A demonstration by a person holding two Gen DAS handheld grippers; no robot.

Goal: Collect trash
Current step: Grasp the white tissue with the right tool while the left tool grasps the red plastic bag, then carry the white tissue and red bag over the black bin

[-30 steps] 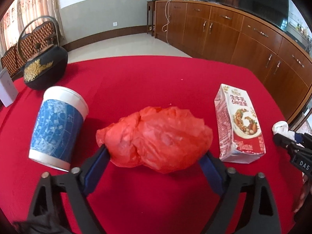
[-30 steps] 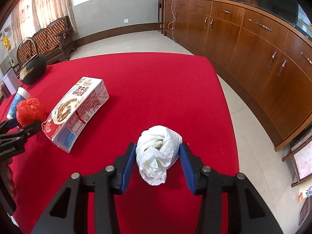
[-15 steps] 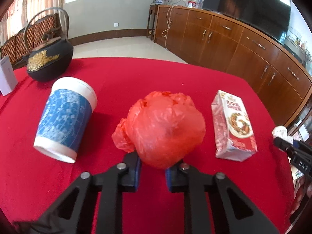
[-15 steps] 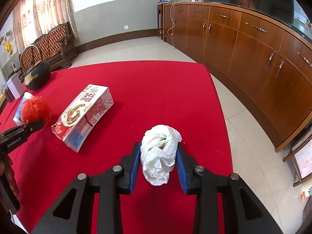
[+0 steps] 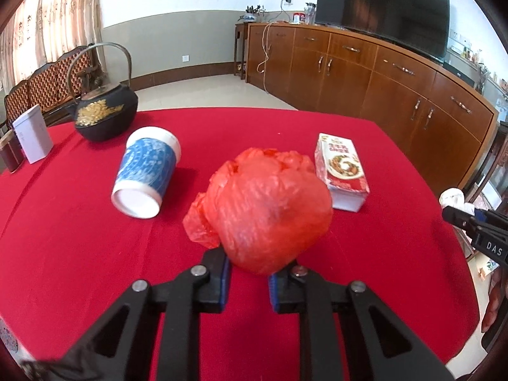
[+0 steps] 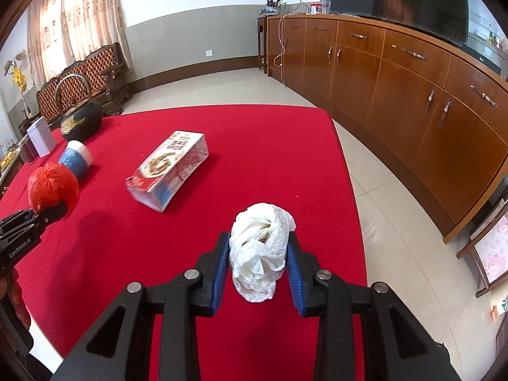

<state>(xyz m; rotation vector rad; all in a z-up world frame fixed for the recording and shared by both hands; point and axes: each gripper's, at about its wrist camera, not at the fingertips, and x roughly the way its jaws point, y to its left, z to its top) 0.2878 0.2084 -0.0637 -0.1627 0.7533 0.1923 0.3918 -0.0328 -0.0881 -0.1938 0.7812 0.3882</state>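
Observation:
My left gripper [image 5: 247, 265] is shut on a crumpled red plastic bag [image 5: 263, 203], which bulges above the blue pads and is lifted off the red tablecloth [image 5: 79, 254]. My right gripper [image 6: 257, 247] is shut on a crumpled white bag [image 6: 258, 254], also held above the cloth. The red bag [image 6: 52, 187] shows at the left of the right wrist view, with the left gripper [image 6: 47, 214] under it. A red and white milk carton [image 5: 341, 171] lies on its side between the two. A blue and white paper cup [image 5: 146, 171] lies tipped over to the left.
A black cast-iron teapot [image 5: 104, 114] stands at the table's far left, beside a small white box [image 5: 31, 136]. Brown cabinets [image 6: 412, 95] with a TV [image 5: 381, 9] line the right wall. The table's right edge [image 6: 347, 190] drops to a tiled floor.
The left jaws closed around the red bag and the right jaws tightened on the white bag. Both bags rose off the cloth as the grippers pulled back.

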